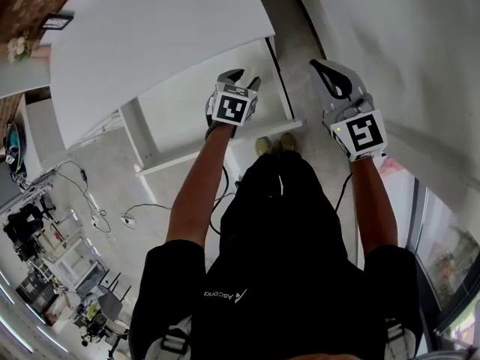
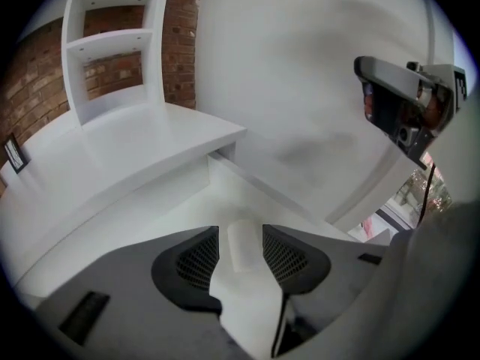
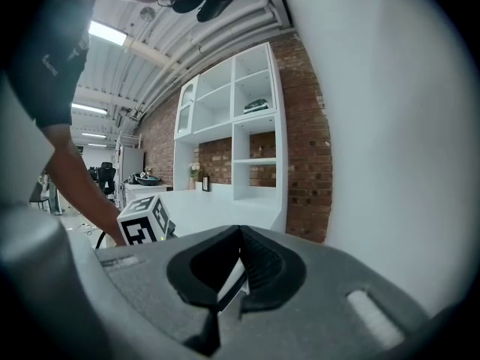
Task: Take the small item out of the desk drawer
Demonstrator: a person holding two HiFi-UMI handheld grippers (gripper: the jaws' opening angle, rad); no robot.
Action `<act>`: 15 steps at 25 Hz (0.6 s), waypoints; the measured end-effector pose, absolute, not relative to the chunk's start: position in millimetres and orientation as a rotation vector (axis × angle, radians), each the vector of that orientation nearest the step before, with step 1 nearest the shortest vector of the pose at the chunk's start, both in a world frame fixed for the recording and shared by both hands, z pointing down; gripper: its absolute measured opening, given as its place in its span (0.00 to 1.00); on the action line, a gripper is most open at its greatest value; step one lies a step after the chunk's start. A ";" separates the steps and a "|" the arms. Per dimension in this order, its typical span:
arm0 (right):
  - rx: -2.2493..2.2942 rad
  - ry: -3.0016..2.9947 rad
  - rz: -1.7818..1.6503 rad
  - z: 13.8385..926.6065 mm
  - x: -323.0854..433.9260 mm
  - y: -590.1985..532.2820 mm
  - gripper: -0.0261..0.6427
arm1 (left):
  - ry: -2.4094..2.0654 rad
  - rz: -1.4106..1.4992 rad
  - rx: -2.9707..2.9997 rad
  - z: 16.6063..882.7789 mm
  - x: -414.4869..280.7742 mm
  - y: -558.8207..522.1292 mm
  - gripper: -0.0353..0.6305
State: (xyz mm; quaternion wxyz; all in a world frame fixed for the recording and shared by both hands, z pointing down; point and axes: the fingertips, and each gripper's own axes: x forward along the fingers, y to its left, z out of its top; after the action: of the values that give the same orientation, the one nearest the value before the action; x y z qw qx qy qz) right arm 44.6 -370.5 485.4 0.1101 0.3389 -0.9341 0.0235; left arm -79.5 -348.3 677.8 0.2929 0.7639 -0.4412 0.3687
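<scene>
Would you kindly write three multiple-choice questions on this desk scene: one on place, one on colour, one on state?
1. What sits between the left hand-held gripper's jaws? A) a small white item B) a black cable C) a pen
2. What colour is the desk? A) brown B) white C) black
3. How do the right hand-held gripper's jaws stand? A) wide apart B) clamped on a book C) closed together
Answers: 1 A, the item shows between its pads in the left gripper view; 2 B, the desk is white throughout; 3 C, the tips meet in the right gripper view.
</scene>
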 end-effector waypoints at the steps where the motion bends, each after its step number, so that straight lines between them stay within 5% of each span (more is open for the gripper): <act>1: 1.000 -2.742 0.079 489.5 47.1 -372.3 0.04 | -1.159 0.994 2.018 685.4 -75.7 -350.4 0.32; 15: 1.013 -2.702 0.168 521.2 68.3 -383.3 0.04 | -1.026 1.106 1.904 747.6 -50.9 -357.7 0.33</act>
State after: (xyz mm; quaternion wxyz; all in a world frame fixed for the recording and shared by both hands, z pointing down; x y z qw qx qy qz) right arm 68.3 -383.3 521.2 0.1254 0.3477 -0.9274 0.0576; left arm -50.9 -357.7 747.6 0.3487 0.7346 -0.3959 0.4266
